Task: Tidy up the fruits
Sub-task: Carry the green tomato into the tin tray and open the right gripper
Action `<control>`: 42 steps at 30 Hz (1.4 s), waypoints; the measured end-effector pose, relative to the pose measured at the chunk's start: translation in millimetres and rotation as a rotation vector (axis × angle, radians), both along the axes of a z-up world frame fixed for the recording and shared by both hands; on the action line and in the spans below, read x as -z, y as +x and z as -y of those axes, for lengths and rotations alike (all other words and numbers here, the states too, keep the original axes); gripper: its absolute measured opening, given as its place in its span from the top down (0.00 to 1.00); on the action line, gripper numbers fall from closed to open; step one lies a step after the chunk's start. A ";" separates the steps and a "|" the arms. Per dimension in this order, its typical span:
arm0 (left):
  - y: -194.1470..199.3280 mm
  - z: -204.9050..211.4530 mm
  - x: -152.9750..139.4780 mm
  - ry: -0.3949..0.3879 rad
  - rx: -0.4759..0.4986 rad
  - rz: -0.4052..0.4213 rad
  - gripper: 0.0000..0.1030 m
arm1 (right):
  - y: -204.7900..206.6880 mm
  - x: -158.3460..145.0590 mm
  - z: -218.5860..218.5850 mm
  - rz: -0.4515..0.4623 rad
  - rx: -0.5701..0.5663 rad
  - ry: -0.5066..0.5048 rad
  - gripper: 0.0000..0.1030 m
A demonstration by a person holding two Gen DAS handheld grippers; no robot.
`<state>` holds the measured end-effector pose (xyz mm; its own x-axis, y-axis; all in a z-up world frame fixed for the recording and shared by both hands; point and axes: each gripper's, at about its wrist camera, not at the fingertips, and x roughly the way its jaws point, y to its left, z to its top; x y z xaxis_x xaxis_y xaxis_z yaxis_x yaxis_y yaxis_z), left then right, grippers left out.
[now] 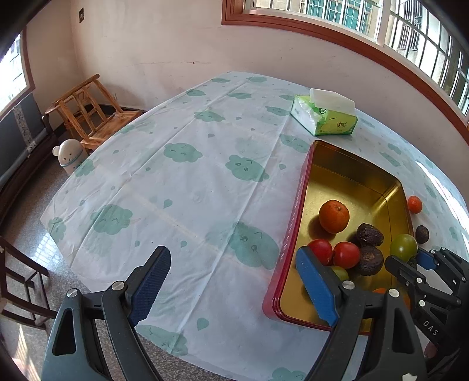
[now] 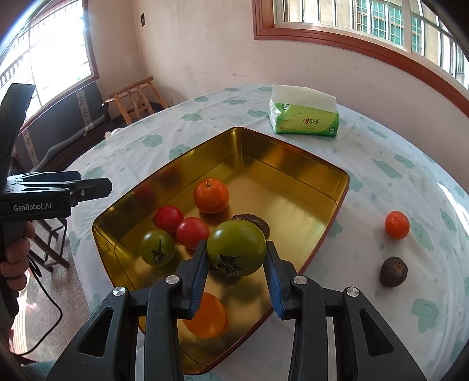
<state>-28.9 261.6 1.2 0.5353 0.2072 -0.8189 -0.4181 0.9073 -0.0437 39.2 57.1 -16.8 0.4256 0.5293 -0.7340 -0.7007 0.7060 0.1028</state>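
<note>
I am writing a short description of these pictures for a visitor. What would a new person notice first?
First, the green tomato clamped in the right gripper above the gold tin. The tin already holds red tomatoes, an orange and another green tomato. To the tin's right, a small orange and a dark fruit lie on the cloth.

Pale pink walls meet a speckled floor at lower left. Wood-framed windows run along the upper right, daylight pouring in. Wooden chairs stand at left, a small white bin beside them.
</note>
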 end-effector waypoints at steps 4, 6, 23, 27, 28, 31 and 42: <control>-1.4 -2.1 1.4 0.004 -0.007 -0.006 0.18 | 2.9 -0.9 -6.5 0.004 -0.001 0.004 0.63; -2.3 -3.0 2.0 0.004 -0.010 -0.007 0.18 | 4.3 0.0 -10.9 0.002 -0.002 0.001 0.63; -2.2 1.0 3.5 -0.001 -0.003 -0.013 0.18 | 4.0 7.4 -14.4 -0.017 -0.001 -0.001 0.62; -1.8 4.0 2.2 0.001 0.002 -0.011 0.18 | 3.1 7.9 -13.0 -0.017 0.001 -0.001 0.62; -1.6 4.8 1.9 0.002 0.004 -0.011 0.18 | 3.0 7.9 -12.1 -0.017 0.002 0.001 0.62; -0.8 7.8 0.9 0.004 0.010 -0.011 0.18 | 1.9 6.8 -9.4 -0.014 0.003 0.007 0.62; 3.4 17.5 -2.7 0.004 0.031 -0.003 0.18 | -0.8 0.8 1.4 -0.027 -0.002 0.049 0.58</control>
<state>-25.4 244.2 3.9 0.5391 0.1935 -0.8197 -0.3895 0.9202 -0.0389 38.4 55.8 -17.6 0.4048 0.5661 -0.7181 -0.6990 0.6979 0.1561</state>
